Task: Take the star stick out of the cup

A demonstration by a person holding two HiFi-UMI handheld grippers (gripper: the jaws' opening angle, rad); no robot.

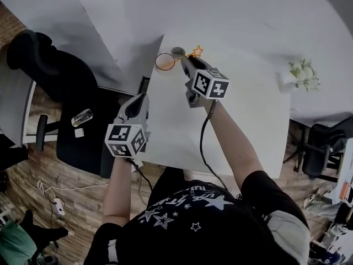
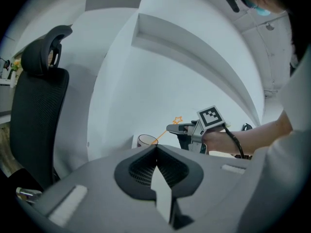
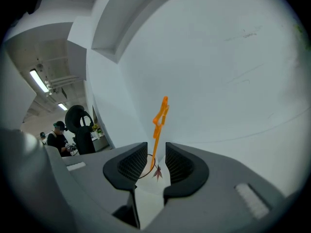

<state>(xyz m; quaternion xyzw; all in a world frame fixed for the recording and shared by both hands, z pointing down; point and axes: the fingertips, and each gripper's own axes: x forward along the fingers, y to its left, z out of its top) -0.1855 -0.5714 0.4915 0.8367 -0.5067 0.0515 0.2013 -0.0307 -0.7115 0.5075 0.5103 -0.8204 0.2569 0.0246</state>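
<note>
A clear cup (image 1: 165, 62) with a dark rim stands at the far left corner of the white table (image 1: 242, 120). An orange star stick (image 1: 197, 51) leans out of it to the right, star end up. My right gripper (image 1: 185, 61) is just beside the cup. In the right gripper view it (image 3: 155, 159) is open, and the star stick (image 3: 160, 115) rises through the gap between the pads without being pressed; the cup rim (image 3: 144, 173) shows below. My left gripper (image 1: 140, 98) hangs off the table's left edge, shut and empty (image 2: 155, 152). From there the cup (image 2: 146, 140) and star (image 2: 177, 120) show ahead.
A small grey round object (image 1: 177, 52) lies just behind the cup. A white vase of flowers (image 1: 300, 76) stands at the table's right edge. A black office chair (image 1: 66, 93) is left of the table, and a white wall rises behind it.
</note>
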